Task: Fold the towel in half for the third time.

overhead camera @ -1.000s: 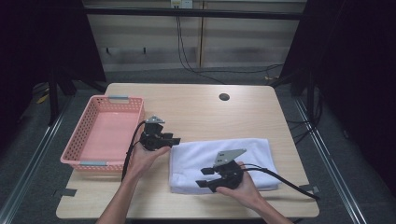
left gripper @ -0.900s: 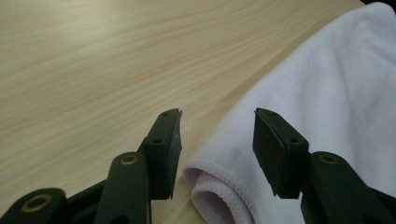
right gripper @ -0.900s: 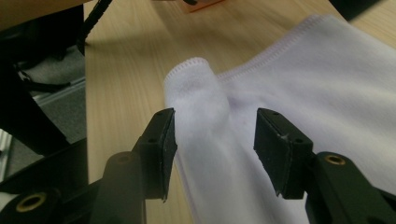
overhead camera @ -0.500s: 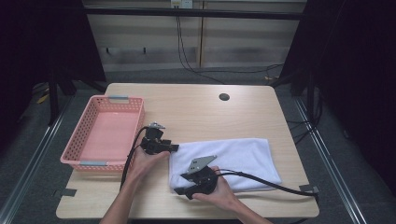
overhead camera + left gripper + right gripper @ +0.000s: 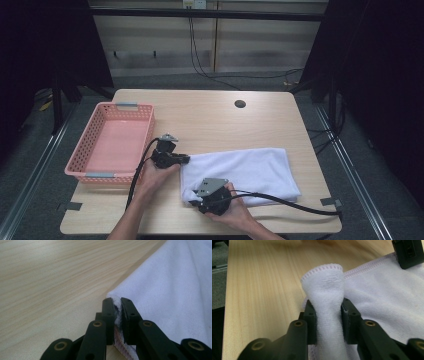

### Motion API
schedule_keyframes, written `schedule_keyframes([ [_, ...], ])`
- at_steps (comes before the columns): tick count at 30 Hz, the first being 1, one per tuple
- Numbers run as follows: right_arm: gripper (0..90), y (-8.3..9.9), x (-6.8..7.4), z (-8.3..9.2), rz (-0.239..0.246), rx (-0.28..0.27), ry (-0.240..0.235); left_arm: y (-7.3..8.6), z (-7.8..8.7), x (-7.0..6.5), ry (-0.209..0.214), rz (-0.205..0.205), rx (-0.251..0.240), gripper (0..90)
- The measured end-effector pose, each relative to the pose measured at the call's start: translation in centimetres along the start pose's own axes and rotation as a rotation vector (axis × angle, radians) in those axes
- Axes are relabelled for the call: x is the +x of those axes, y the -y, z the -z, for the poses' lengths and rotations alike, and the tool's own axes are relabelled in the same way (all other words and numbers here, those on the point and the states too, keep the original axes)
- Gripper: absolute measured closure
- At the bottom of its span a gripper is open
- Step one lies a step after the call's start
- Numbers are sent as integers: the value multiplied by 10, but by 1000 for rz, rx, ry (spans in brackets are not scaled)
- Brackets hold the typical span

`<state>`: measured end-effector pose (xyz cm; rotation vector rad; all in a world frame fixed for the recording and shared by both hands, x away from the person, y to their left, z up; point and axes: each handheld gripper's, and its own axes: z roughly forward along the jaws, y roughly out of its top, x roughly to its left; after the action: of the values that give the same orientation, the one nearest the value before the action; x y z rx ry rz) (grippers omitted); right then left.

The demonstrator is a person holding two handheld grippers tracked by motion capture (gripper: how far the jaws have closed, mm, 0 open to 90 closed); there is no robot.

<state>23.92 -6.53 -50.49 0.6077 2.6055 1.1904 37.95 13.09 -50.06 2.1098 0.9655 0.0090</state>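
- Pink plastic basket (image 5: 111, 142) sits at the left edge of the light wooden table (image 5: 210, 120), with 2 grey handles on its short rims and nothing showing inside it
- Left gripper (image 5: 181, 159), just right of the basket and apart from it, has its jaws pressed onto the far left corner of the white towel (image 5: 250, 170); its jaws have just been closing, and in the left gripper view the towel's stitched hem (image 5: 117, 317) is squeezed thin between the 2 black jaws
- Left hand (image 5: 156, 175) grips that tool from behind, its black cable looping back toward the table's near edge
- Right gripper (image 5: 192, 200) sits at the towel's near left corner, its jaws having just been closing too; in the right gripper view a bunched fold of terry cloth (image 5: 325, 290) stands up between the jaws, pinched on both sides
- Right hand (image 5: 232, 207) holds the tool low over the table's near edge
- The towel lies flat across the table's right half, folded into a long band, its right end near the table's right edge
- A round dark hole (image 5: 240, 104) marks the table top beyond the towel
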Motion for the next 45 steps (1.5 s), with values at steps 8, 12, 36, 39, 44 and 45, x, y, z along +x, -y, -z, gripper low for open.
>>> schedule_keyframes([
  [8, 813, -1, -11, 3, -113, -13, -50, -4, 2, 2, 19, 28, -4, 834],
  [12, 815, -5, -11, 11, -127, -40, -52, -6, 9, 3, 48, 56, -36, 834],
  [36, 821, -41, -4, 51, -241, -275, -126, -40, 86, -20, 81, 48, -173, 835],
  [39, 821, -54, -1, 57, -205, -286, -102, -48, 100, -28, 57, 27, -174, 835],
  [44, 821, -71, 7, 59, -181, -308, -112, -57, 113, -29, 31, 12, -170, 834],
  [45, 820, -70, 5, 56, -192, -310, -113, -58, 110, -26, 25, 32, -166, 834],
])
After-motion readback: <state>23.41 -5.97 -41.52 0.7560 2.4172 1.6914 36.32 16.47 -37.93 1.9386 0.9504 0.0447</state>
